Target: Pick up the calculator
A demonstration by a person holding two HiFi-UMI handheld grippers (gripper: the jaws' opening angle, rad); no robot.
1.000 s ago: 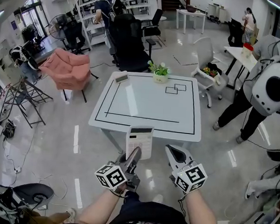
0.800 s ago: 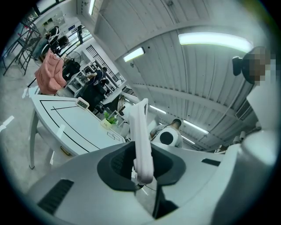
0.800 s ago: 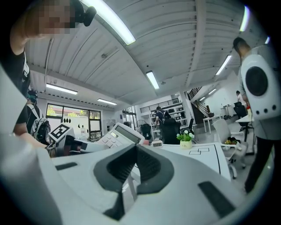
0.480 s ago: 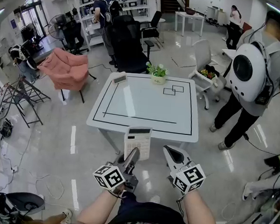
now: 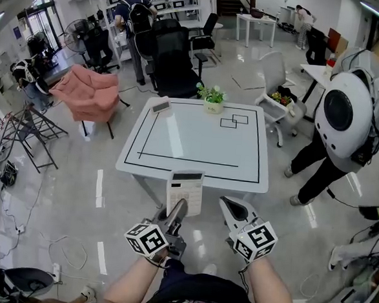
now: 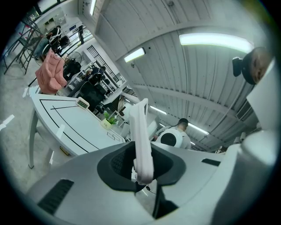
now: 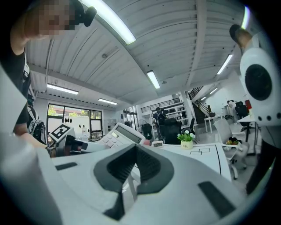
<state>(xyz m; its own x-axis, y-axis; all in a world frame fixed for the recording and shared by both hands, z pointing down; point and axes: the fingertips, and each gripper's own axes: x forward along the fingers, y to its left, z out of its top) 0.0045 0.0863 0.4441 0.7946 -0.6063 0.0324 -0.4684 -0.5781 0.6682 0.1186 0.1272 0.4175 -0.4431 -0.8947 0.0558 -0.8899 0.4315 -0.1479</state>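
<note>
The person's forearms hold both grippers out level above a glossy grey floor [image 5: 76, 191]. The left gripper [image 5: 176, 211] has its jaws clamped on the near end of the calculator [image 5: 185, 187]. The calculator is in the air, keys and display facing up, its far end at the near edge of the table [image 5: 196, 141]. Just right of it, the right gripper [image 5: 229, 207] has its jaws pressed together with nothing between them.

The left gripper view shows the calculator edge-on, a thin white slab standing between the pads. The right gripper view shows its keyed face and display from the side, with the left gripper's marker cube [image 7: 60, 131] beside it. Only the gripper views show the ribbed ceiling and its strip lights [image 7: 153, 79].

The table is white, taped in black with a large rectangle and two small overlapping squares [image 5: 237, 120] at the far right. A potted plant [image 5: 212, 99] stands at the far edge and a small device with a display [image 5: 160, 105] at the far left corner.

Beyond the table are a pink armchair [image 5: 90, 94] on the left, a black office chair [image 5: 173, 62], a fan [image 5: 76, 37] and shelving [image 5: 167, 0]. A person wearing a white round-shelled pack [image 5: 343, 123] stands to the right.

The cubes carry black-and-white square markers. Print on the keys and on the pot's label is too small to read.
</note>
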